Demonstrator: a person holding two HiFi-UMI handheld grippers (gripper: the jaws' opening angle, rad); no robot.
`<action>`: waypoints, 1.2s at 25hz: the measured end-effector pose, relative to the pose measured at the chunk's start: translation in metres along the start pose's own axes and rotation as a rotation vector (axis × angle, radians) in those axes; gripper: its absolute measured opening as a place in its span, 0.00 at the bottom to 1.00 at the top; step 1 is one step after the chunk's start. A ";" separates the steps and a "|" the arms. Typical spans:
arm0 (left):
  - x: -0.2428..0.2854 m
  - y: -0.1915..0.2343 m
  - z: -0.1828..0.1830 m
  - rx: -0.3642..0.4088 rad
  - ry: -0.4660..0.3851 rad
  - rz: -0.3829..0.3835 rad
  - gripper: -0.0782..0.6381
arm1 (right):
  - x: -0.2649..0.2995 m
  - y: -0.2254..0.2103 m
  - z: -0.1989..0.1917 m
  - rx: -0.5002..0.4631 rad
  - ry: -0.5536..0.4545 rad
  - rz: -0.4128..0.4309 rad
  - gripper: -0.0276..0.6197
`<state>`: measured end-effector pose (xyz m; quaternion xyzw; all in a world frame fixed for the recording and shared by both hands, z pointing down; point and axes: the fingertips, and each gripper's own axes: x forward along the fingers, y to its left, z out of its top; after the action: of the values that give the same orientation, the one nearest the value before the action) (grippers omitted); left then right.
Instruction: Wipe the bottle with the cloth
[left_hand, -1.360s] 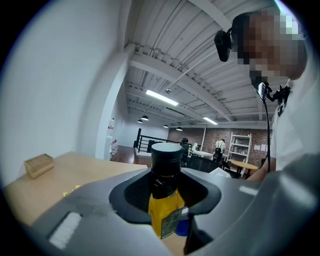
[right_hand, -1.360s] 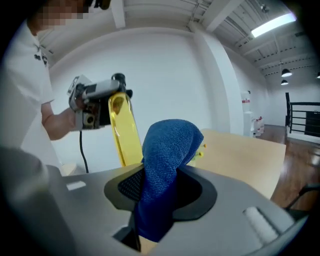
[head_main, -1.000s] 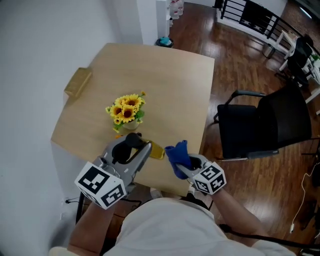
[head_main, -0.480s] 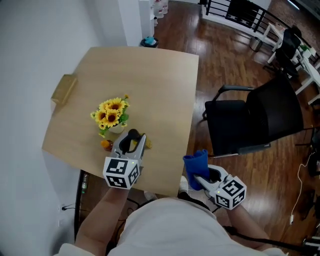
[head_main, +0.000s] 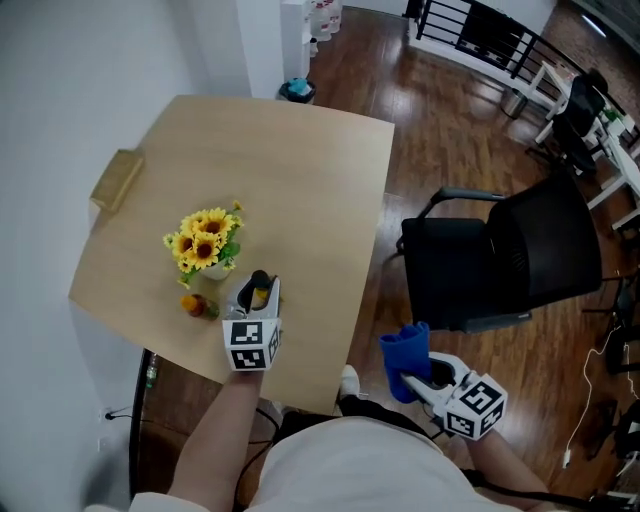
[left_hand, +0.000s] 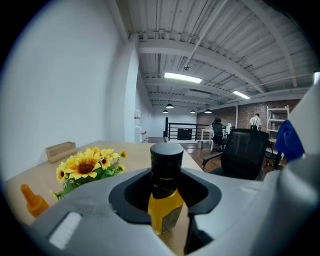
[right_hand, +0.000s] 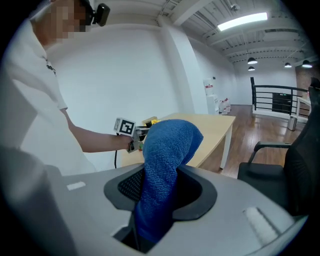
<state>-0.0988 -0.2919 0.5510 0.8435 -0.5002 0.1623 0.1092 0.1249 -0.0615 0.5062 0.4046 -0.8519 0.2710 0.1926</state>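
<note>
A bottle of yellow liquid with a black cap stands upright between the jaws of my left gripper, which is shut on it low over the near part of the wooden table. In the head view only its yellow top shows. My right gripper is off the table's right side, above the floor, shut on a blue cloth that sticks up out of the jaws. That cloth also shows in the head view.
A bunch of sunflowers stands just left of the bottle, with a small orange bottle lying near it. A wooden block sits at the table's left edge. A black office chair stands to the right on the wood floor.
My left gripper has come down with the bottle toward the table beside the sunflowers. My right gripper has swung out to the right with the cloth, away from the table edge.
</note>
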 end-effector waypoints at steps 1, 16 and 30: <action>0.004 0.003 -0.002 0.003 -0.004 0.014 0.33 | 0.000 -0.004 0.001 -0.007 0.004 0.006 0.28; 0.003 0.010 0.006 0.030 -0.011 0.166 0.49 | 0.010 -0.049 0.012 -0.083 0.014 0.146 0.28; -0.196 -0.084 -0.019 -0.012 0.108 0.094 0.46 | 0.023 -0.010 0.002 -0.140 -0.044 0.315 0.28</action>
<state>-0.1159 -0.0869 0.4910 0.8084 -0.5336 0.2095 0.1336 0.1189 -0.0819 0.5200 0.2576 -0.9255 0.2289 0.1571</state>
